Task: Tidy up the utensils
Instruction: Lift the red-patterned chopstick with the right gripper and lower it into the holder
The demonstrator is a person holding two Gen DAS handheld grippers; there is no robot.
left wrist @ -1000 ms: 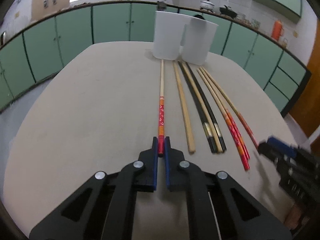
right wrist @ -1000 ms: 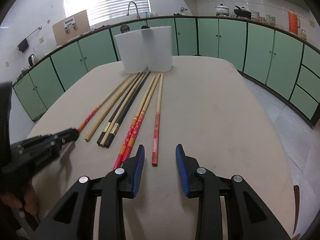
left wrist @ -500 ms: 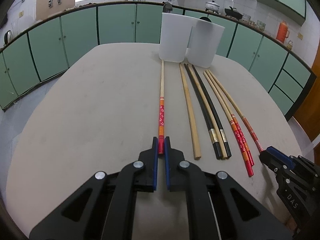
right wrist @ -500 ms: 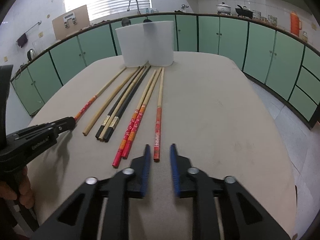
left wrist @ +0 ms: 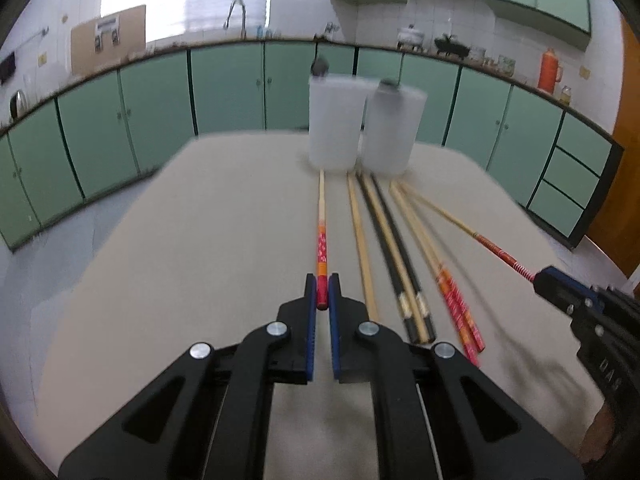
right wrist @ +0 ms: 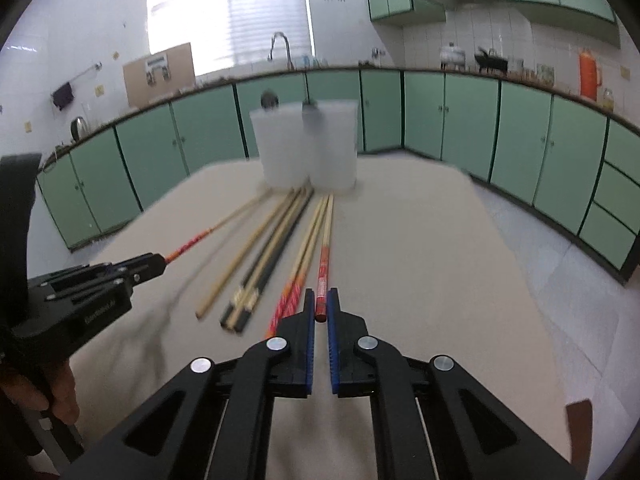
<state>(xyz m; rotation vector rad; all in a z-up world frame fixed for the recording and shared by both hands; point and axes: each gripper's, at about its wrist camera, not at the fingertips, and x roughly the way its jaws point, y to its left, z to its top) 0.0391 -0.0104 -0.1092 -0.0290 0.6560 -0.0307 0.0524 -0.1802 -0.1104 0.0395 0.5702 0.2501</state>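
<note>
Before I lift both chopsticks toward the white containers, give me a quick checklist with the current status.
1. Left gripper shut on the red-handled bamboo chopstick: ok.
2. Right gripper shut on the red-printed bamboo chopstick: ok.
3. Both grips at the very handle ends, so the sticks may sag: not ok.
4. Two white cylindrical containers upright on the beige table: ok.
5. Room inside the containers: cannot tell.

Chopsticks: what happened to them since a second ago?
The right tongs closed on the rightmost red chopstick and both tongs are lifting. The left tongs kept their grip on their red chopstick. The other chopsticks and white cups stayed put.
</note>
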